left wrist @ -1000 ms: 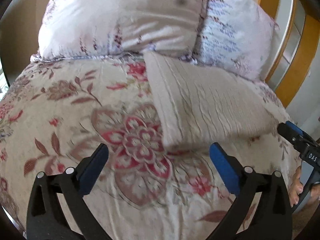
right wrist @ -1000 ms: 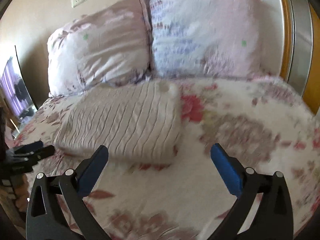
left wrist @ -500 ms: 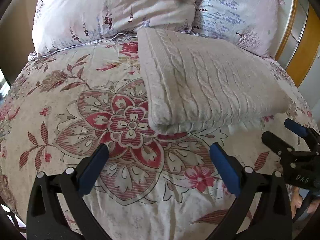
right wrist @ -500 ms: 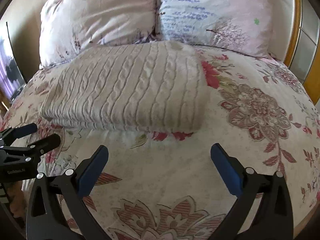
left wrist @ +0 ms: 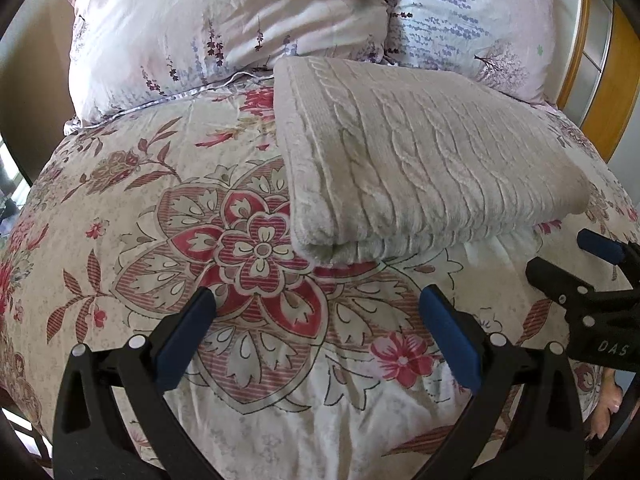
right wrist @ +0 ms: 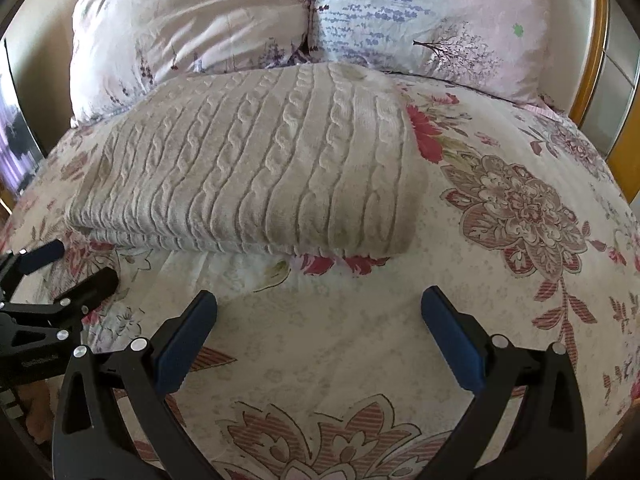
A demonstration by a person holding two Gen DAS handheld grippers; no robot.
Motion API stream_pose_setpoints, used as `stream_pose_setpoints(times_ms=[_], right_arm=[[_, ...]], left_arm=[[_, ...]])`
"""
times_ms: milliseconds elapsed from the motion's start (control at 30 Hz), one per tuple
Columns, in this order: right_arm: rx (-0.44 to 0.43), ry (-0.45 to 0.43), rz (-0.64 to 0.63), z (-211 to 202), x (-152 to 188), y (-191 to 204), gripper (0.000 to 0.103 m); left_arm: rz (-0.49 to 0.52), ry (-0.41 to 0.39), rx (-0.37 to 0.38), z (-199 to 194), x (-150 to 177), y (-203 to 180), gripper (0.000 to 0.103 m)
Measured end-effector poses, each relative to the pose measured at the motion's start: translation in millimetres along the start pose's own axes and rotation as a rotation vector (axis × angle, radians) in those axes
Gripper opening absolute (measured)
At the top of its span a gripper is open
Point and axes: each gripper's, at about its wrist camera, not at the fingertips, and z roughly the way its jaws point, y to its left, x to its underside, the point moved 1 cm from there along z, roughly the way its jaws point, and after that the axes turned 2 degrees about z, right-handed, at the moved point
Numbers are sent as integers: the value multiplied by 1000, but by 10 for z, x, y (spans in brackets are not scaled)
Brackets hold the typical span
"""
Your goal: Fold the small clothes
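Observation:
A cream cable-knit garment lies folded into a thick rectangle on the floral bedspread, its far edge near the pillows. It also shows in the right wrist view. My left gripper is open and empty, hovering over the bedspread just in front of the garment's near left corner. My right gripper is open and empty, in front of the garment's near edge. Each gripper shows at the side of the other's view, the right one and the left one.
Two floral pillows stand against the headboard behind the garment. A wooden frame runs along the right. A dark object stands beyond the bed's left edge.
Both grippers have moved in closer and lower toward the folded garment, which now fills more of each view. Both stay open and empty.

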Motion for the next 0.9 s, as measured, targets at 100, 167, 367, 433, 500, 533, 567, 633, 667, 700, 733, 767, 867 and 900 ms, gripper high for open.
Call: stream_pose_setpoints(times_ms=[100,167,367,433,500,533,567,633,667,700,733,767,867,900], right_arm=[[5,4,-4,10,-5,11,102],[5,4,-5,7,-3,12,102],[5,4,-5,8,-3,10,102],[5,4,-6,9,-3,10,102],[4,4,-6,9,-4,9,102],[4,4,-6,9,-3,9,102],[4,4,-6,9,-3,9,102],[4,4,-6,9,-3,10,102],[4,4,-6,10,-4,10,102],[4,4,-6,10,-4,10,102],[4,4,-6,9,-4,10,102],[4,4,-6,10,-5,9,102],[4,4,-6,9,-5,8,102],[4,4,-6,9,-6,8,102]], left_arm=[[-2,-2,-2,1,-1,-3,101],[-2,-3,-3,1,2,-2,101],[-1,-2,-2,2,1,0,101],[-2,-2,-3,3,1,-2,101],[-1,-2,-2,2,3,0,101],[-2,-2,-2,2,3,0,101],[-1,-2,-2,2,2,-1,101],[-2,-2,-3,1,3,-1,101],[-2,-2,-3,1,2,-2,101],[-2,-2,-3,2,2,-2,101],[-2,-2,-3,1,3,-2,101],[-2,-2,-3,2,1,-2,101],[-3,-2,-3,0,2,-3,101],[-3,-2,-3,0,2,-3,101]])
